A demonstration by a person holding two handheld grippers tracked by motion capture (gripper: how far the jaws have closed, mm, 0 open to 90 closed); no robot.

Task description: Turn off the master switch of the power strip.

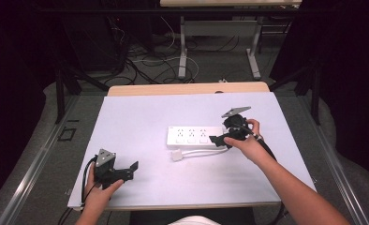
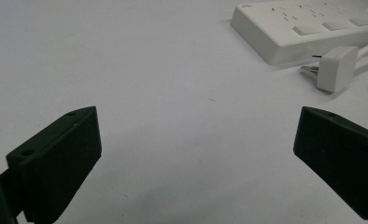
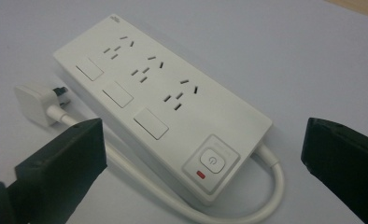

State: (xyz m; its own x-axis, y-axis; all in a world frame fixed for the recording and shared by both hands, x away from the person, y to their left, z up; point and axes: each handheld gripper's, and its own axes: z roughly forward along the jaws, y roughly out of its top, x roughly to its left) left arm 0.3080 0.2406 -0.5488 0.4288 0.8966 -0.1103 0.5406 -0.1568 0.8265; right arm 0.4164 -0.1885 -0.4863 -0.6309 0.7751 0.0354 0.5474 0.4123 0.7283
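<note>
One white power strip (image 1: 192,135) lies near the middle of the pale bench (image 1: 136,117), with one white cable (image 1: 206,152) looping out of its end and ending in one white plug (image 1: 176,155) that lies loose on the bench just beside the strip's near edge. In the right gripper view the strip (image 3: 163,100) shows three socket groups in a row, three flat rocker switches alongside them, and one round power button (image 3: 212,160) with a small red mark under it at the cable end (the plug's pins (image 3: 62,93) point toward the strip's side). There are two sets of tongs, one in each hand. The right tongs (image 1: 222,139) hover at the strip's right end, the jaws standing wide apart with the button end of the strip lying between and ahead of them, no pad pressing on it. The left tongs (image 1: 132,169) sit well apart from the strip, low over bare bench toward the near left corner, jaws also spread wide with nothing between them; from their view the strip (image 2: 308,25) and plug (image 2: 336,67) lie ahead and off to the right.
</note>
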